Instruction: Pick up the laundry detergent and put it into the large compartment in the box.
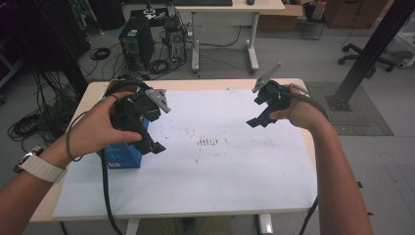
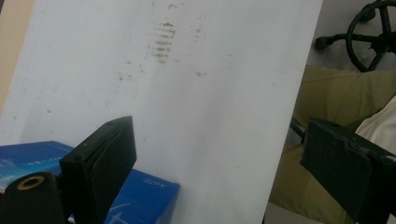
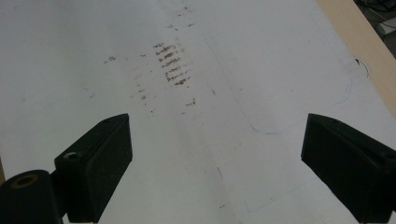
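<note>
A blue box point(image 1: 122, 157) lies on the white sheet point(image 1: 220, 166) at the table's left side. My left gripper point(image 1: 149, 132) hovers just over the box's right end, held in a hand. In the left gripper view its jaws stand wide apart, so the left gripper point(image 2: 219, 172) is open and holds nothing. The blue box point(image 2: 144, 196) lies below and behind its left jaw. My right gripper point(image 1: 258, 110) hangs above the sheet's far right part. The right gripper point(image 3: 217, 163) is open too, with bare paper between its jaws.
Brown smudges point(image 1: 208, 142) mark the middle of the sheet. The wooden table edge point(image 1: 195, 83) runs along the far side. Beyond it on the floor stand a computer tower point(image 1: 137, 41), cables and a second desk point(image 1: 225, 10). A black post point(image 1: 372, 49) rises at right.
</note>
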Tool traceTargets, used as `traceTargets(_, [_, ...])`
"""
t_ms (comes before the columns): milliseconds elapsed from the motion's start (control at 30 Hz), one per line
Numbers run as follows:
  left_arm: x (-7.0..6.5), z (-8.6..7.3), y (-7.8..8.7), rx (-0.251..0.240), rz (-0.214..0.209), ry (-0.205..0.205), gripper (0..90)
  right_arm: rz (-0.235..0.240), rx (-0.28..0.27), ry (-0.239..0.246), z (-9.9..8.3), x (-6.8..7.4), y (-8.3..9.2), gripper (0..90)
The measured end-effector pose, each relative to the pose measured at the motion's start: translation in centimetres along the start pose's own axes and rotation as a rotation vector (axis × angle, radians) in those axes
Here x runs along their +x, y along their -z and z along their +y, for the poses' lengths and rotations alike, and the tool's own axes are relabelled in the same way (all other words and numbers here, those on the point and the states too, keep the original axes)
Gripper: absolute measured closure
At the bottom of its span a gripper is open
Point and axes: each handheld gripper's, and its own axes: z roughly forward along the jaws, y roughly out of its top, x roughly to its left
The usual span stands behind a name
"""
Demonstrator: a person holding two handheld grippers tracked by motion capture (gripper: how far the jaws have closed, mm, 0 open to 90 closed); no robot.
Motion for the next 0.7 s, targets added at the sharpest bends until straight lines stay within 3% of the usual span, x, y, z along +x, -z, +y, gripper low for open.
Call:
traceTargets(333, [-0.44,0.51,-0.42,0.013,-0.005,-0.033,10.6,0.001,0.001,-0.003,0.01,-0.27,-0.23,9.1])
traceTargets(700, [-0.34,0.94,-0.77,0.005,-0.006,-0.04,10.6,0.001,0.006,-0.007,-0.07,-0.71,-0.5,9.0])
